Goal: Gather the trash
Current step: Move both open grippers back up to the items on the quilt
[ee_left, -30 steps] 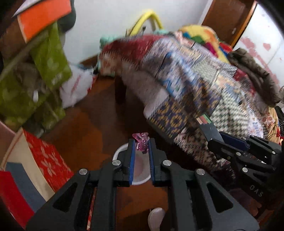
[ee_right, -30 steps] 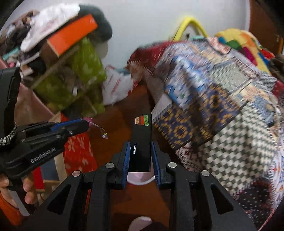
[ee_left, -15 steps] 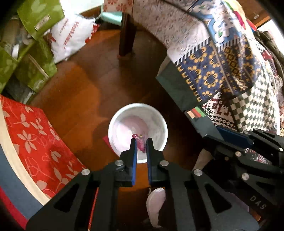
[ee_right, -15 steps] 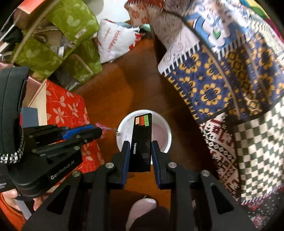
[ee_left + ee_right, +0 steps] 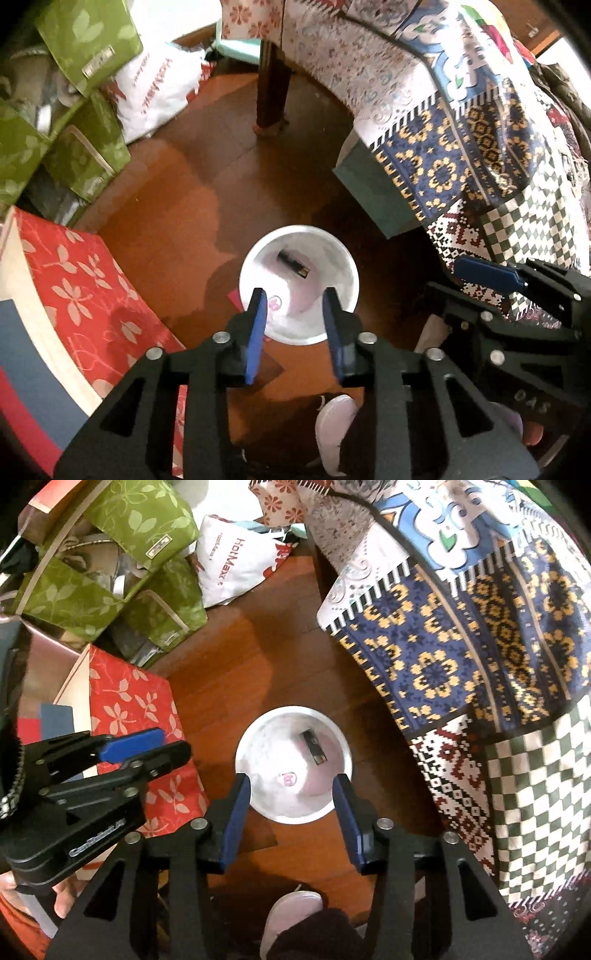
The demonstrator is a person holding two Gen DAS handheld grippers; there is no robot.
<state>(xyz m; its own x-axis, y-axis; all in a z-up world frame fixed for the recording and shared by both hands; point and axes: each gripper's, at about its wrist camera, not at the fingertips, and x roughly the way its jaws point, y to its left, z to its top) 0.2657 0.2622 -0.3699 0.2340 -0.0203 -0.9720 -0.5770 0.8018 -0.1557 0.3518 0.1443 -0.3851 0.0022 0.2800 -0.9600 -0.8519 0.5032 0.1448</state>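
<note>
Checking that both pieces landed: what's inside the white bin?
Inside the bin lie a black wrapper and a small pink wrapper. The right gripper's fingers cover part of the near rim.

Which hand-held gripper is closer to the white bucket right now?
Hard to split. Left hand-held gripper and right hand-held gripper both hang open over the white bucket, side by side; black box and pink wrapper lie inside.

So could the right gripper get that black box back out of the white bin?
Probably yes. The right gripper hangs open directly above the white bin, and the black box lies uncovered inside, beside the pink wrapper.
</note>
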